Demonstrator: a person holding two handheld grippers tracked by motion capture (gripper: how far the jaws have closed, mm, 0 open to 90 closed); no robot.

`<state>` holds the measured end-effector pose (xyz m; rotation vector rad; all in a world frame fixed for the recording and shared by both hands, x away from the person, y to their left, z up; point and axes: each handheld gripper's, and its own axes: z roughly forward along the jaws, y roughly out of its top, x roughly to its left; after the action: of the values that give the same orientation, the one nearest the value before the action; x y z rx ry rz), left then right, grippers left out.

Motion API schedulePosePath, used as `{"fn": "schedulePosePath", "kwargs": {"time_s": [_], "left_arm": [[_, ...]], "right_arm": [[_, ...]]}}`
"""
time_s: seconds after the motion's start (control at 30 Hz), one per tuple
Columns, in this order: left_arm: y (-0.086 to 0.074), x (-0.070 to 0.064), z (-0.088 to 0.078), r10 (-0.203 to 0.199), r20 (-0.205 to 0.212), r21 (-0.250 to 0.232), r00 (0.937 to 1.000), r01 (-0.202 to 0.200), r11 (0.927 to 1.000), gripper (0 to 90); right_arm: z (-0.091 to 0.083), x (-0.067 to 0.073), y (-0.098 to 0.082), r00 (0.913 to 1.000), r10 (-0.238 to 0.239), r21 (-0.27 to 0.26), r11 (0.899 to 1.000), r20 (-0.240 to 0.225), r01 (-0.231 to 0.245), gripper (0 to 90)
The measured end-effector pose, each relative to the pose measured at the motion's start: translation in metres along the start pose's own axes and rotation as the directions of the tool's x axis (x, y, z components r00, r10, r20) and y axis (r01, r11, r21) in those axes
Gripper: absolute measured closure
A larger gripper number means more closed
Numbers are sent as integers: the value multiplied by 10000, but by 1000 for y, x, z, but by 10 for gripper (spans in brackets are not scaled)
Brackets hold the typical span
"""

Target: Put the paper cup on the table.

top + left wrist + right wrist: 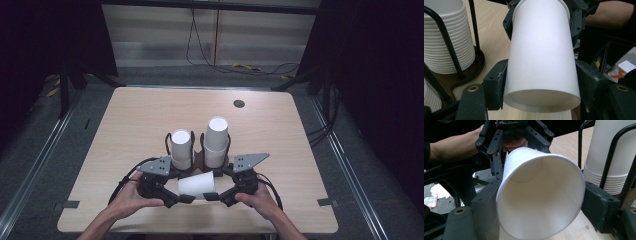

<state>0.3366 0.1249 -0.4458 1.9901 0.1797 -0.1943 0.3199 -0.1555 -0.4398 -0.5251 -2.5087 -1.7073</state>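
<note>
A single cup lies sideways above the tabletop, between both claws, near the rack stacks. The left claw is clenched on its base end; the right claw grasps its rim end. It looks freed from the stacks, not yet placed.

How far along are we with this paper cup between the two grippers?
Done: one paper cup is out of the holder and lies sideways above the table. In hand: the left gripper is clamped on it near the base, and the right gripper has its jaws around the open rim. Left: where the cup goes next isn't shown; two stacks of cups wait in the holder.
</note>
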Motion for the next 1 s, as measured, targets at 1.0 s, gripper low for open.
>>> {"fn": "schedulePosePath", "kwargs": {"time_s": [1.0], "left_arm": [[-12,-2,-6,-697,-1344,304,9885,744,9968,157]], "right_arm": [[-14,-1,2,9950,461,177,9987,882,-479,252]]}}
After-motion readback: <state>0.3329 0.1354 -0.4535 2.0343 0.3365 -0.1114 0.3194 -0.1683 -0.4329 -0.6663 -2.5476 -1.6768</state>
